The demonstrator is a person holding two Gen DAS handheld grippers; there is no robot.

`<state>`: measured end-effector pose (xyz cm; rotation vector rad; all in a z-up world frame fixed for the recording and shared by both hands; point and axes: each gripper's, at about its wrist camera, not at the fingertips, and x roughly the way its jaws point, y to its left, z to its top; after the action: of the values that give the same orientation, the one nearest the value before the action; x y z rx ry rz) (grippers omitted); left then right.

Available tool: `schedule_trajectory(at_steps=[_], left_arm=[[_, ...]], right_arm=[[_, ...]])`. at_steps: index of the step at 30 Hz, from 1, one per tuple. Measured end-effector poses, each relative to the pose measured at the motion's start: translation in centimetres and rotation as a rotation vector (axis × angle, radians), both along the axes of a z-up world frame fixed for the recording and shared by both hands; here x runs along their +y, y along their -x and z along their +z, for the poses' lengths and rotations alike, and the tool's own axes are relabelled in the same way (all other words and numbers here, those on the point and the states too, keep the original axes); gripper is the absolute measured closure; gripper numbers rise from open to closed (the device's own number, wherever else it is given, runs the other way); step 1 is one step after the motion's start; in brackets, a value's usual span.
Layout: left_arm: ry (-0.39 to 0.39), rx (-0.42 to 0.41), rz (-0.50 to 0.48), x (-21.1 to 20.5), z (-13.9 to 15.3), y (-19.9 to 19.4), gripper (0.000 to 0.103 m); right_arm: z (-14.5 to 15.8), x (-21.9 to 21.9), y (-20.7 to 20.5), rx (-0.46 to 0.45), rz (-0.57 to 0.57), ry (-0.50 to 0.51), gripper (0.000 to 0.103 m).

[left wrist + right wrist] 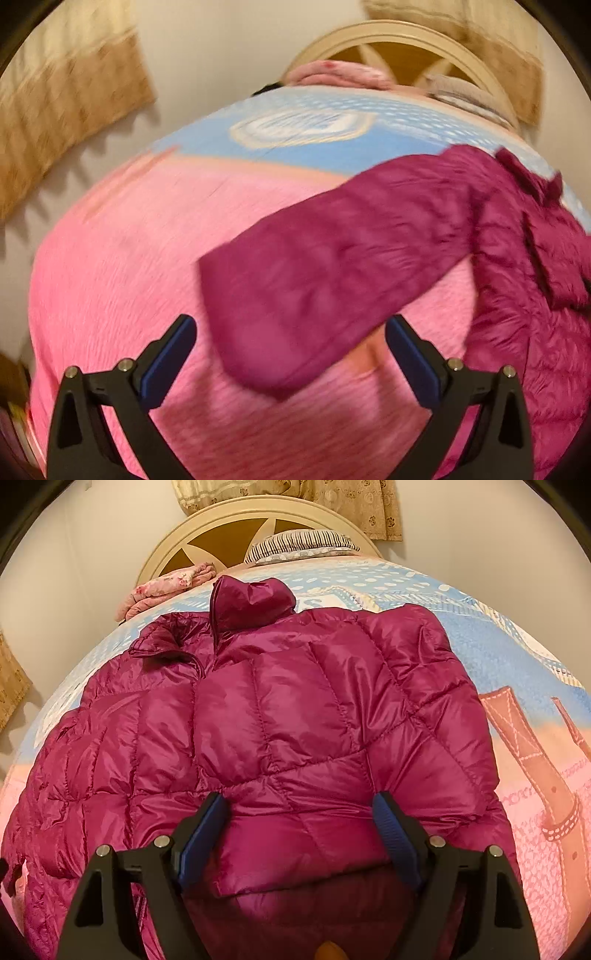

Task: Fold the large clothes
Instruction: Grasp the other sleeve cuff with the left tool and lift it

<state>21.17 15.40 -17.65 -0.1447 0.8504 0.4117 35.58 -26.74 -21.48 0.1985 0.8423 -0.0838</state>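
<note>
Magenta quilted jacket (280,716) lies spread on the bedspread (110,277) — sleeve (314,280) outstretched; left gripper (291,343) and right gripper (301,823) both gape wide, empty, poised for folding.

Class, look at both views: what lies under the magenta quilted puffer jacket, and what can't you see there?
The magenta quilted puffer jacket lies on a pink-and-blue printed blanket spread over the bed. The blanket shows all around it; the part directly beneath the jacket is covered.
</note>
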Motion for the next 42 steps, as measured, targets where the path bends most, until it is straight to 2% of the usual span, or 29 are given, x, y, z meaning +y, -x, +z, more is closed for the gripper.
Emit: schedule_trajectory(at_steps=[3, 10, 13, 15, 17, 19, 20, 22, 23, 27, 35, 42], left_arm=[[0.077, -0.004, 0.045, 1.3, -0.7, 1.0, 0.000], [0.242, -0.035, 0.090, 2.8, -2.3, 0.0, 0.000], [0.273, -0.051, 0.093, 2.8, -2.5, -0.5, 0.002], [0.273, -0.076, 0.075, 2.3, -2.3, -0.8, 0.019], [0.262, -0.077, 0.062, 2.2, -2.2, -1.6, 0.029], [0.269, -0.096, 0.050, 2.5, -2.1, -1.5, 0.044], [0.276, -0.099, 0.035, 2.6, -2.1, -1.6, 0.057], [0.276, -0.113, 0.022, 2.9, -1.8, -1.7, 0.065], [0.276, -0.123, 0.015, 3.0, -1.6, -1.5, 0.073], [0.272, -0.187, -0.010, 3.4, 0.3, -1.0, 0.081], [0.173, -0.323, -0.111, 1.8, 7.9, -0.8, 0.082], [0.117, -0.417, -0.231, -1.4, 13.8, -1.9, 0.082]], right_arm=[[0.1, -0.2, 0.2, -0.009, 0.001, -0.016, 0.020], [0.1, -0.5, 0.9, -0.029, -0.002, -0.050, 0.020], [0.2, -0.6, 1.1, -0.034, -0.004, -0.060, 0.020], [0.2, -0.7, 1.1, -0.035, -0.003, -0.061, 0.020], [0.2, -0.6, 1.1, -0.033, -0.002, -0.056, 0.020], [0.2, -0.8, 1.2, -0.032, -0.001, -0.054, 0.019], [0.2, -0.7, 1.2, -0.032, -0.001, -0.054, 0.019], [0.2, -0.7, 1.1, -0.032, 0.000, -0.054, 0.019], [0.2, -0.6, 1.1, -0.032, 0.000, -0.054, 0.019], [0.2, -0.6, 1.1, -0.033, -0.001, -0.054, 0.019], [0.4, -0.6, 1.3, -0.039, -0.008, -0.050, 0.019], [4.9, -0.5, 4.0, -0.138, 0.029, -0.052, 0.019]])
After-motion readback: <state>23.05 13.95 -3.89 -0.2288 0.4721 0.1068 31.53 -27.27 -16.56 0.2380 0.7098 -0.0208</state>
